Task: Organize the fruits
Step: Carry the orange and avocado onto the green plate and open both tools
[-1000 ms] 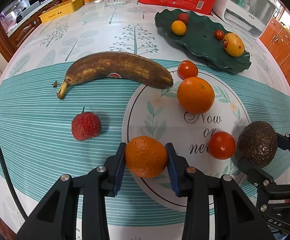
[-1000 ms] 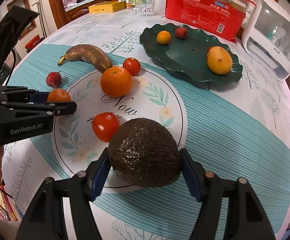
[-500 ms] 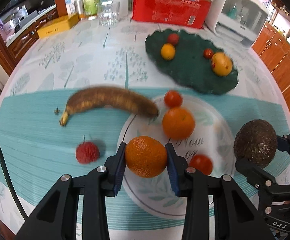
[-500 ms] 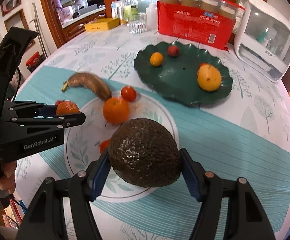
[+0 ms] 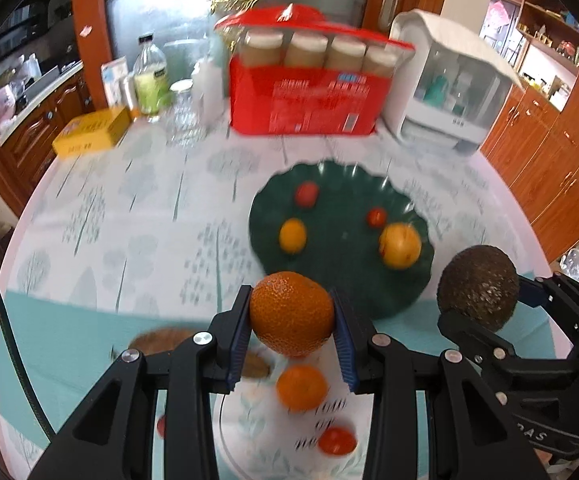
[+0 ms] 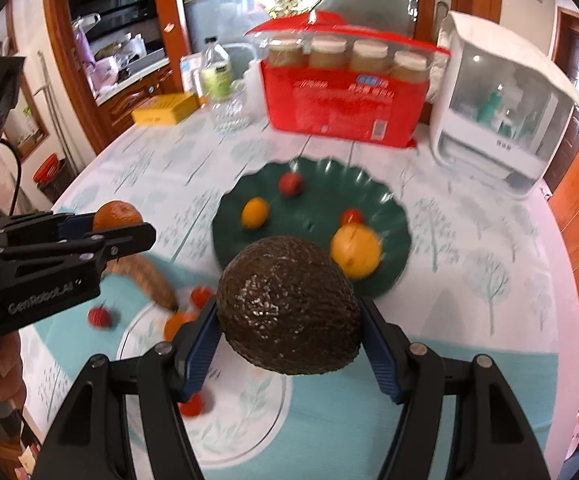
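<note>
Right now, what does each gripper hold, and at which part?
The left gripper holds a small orange by its two sides. The right gripper holds the avocado by its two sides.

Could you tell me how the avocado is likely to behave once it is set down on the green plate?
The avocado looks rounded, so it may roll on the plate. Its pebbly skin probably grips the jaws well.

A mandarin [image 5: 291, 313] and a dark, bumpy avocado [image 6: 287, 306] are held off the bench. The green plate [image 6: 317, 188] at 12 o'clock holds a yellow fruit [image 6: 355, 250], a kumquat [image 6: 254, 212] and two small red fruits. A banana [image 6: 149, 280], orange [image 5: 301, 387], tomatoes and a strawberry [image 6: 99, 316] lie on the bench, blurred.
</note>
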`<control>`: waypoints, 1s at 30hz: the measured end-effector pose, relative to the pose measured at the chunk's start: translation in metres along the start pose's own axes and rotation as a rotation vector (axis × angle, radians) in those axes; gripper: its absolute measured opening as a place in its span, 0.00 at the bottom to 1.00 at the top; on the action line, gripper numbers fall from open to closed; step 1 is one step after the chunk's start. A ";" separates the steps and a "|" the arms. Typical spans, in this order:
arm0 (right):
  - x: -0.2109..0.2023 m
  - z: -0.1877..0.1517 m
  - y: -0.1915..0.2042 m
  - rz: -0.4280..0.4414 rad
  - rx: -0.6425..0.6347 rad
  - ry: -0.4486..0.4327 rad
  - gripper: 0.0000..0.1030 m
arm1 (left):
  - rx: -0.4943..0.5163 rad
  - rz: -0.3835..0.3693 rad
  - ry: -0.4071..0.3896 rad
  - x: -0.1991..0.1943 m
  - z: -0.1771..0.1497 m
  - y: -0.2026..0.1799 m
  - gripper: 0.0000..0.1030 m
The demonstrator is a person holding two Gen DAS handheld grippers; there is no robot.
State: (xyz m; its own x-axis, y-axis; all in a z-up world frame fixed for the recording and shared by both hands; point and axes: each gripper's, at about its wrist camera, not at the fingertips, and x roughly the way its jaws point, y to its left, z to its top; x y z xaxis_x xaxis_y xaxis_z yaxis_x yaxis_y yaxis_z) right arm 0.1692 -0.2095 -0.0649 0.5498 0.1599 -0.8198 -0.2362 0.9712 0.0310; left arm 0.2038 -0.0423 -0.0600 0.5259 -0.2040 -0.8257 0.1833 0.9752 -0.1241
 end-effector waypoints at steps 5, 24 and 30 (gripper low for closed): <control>0.006 0.037 -0.018 -0.014 0.005 -0.035 0.65 | 0.018 0.000 -0.040 0.002 0.034 -0.011 0.35; 0.141 0.098 -0.080 0.000 0.139 0.107 0.65 | -0.018 -0.010 0.102 0.109 0.048 -0.040 0.35; 0.170 0.090 -0.076 0.026 0.147 0.173 0.65 | -0.017 0.007 0.146 0.136 0.041 -0.044 0.35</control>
State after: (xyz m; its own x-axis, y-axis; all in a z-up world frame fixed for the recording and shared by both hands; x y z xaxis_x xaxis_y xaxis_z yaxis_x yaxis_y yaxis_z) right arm 0.3526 -0.2403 -0.1555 0.3962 0.1653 -0.9032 -0.1226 0.9844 0.1263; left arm 0.3009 -0.1159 -0.1442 0.4008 -0.1838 -0.8975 0.1652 0.9781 -0.1265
